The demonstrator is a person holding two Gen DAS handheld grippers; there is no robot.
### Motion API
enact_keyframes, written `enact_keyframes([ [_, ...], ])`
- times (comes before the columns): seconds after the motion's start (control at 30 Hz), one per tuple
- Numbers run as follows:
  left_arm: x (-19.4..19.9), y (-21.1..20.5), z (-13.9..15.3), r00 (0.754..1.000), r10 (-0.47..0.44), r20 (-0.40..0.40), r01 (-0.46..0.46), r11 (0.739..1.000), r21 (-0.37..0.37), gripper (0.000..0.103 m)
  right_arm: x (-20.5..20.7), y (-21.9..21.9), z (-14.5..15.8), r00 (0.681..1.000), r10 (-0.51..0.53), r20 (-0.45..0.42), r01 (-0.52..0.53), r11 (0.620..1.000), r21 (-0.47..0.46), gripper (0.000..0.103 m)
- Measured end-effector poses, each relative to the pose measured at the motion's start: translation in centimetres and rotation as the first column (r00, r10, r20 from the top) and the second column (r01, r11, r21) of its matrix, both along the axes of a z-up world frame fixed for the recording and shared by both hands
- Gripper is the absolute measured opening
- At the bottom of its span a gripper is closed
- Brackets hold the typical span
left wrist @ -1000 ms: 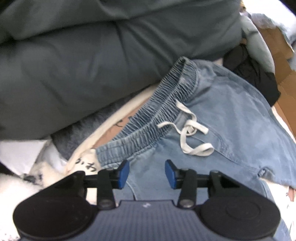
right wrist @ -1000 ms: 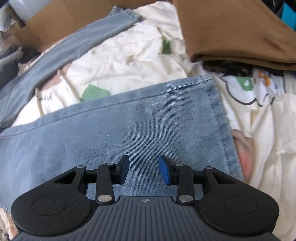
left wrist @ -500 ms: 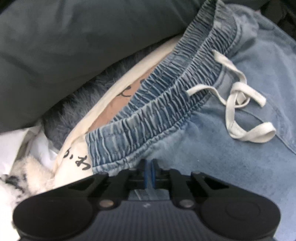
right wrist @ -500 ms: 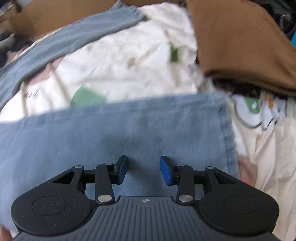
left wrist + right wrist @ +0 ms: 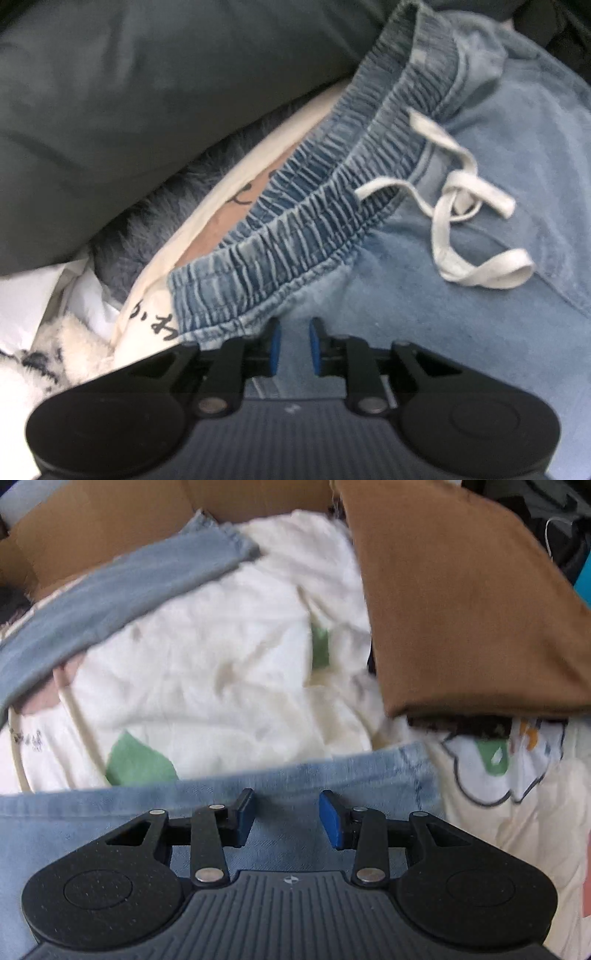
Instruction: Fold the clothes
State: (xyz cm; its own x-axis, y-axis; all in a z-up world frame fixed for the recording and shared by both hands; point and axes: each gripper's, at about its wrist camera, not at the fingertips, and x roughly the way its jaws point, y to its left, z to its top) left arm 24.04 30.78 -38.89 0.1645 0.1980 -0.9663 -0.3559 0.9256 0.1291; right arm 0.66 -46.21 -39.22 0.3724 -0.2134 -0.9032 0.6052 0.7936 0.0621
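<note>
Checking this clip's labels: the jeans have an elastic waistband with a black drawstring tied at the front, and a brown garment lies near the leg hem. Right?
Not quite. The drawstring is off-white, not black, as the left wrist view shows against the jeans and their elastic waistband. The brown garment near the leg hem is right, seen in the right wrist view.

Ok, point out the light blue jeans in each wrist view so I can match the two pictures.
Left wrist: the jeans fill the right half, elastic waistband running diagonally, white drawstring to its right.
Right wrist: one leg crosses the bottom, the other lies upper left.
Shared landmark: the cream printed sheet underneath.
</note>
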Motion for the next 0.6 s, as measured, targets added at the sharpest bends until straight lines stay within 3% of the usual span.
enact_keyframes([
  [0.03,-0.2,-0.1,0.6,1.000,0.003,0.019,-0.003,1.000,-0.007,0.036,0.3,-0.3,0.6,1.000,-0.004,0.021,0.004,1.000,0.005,0.045],
  [0.1,-0.3,-0.5,1.9,0.998,-0.011,0.060,0.011,1.000,-0.011,0.042,1.0,-1.0,1.9,0.998,-0.006,0.064,0.006,1.000,0.006,0.045],
  [0.3,0.3,-3.0,4.1,0.987,-0.099,0.124,0.104,0.994,-0.034,0.042,4.0,-3.7,3.6,0.987,-0.030,0.160,0.025,0.999,0.035,0.045],
  [0.6,3.7,-7.7,5.5,0.952,-0.237,0.193,0.258,0.962,-0.092,0.042,9.6,-6.3,3.0,0.969,-0.070,0.238,0.045,0.993,0.110,0.046],
])
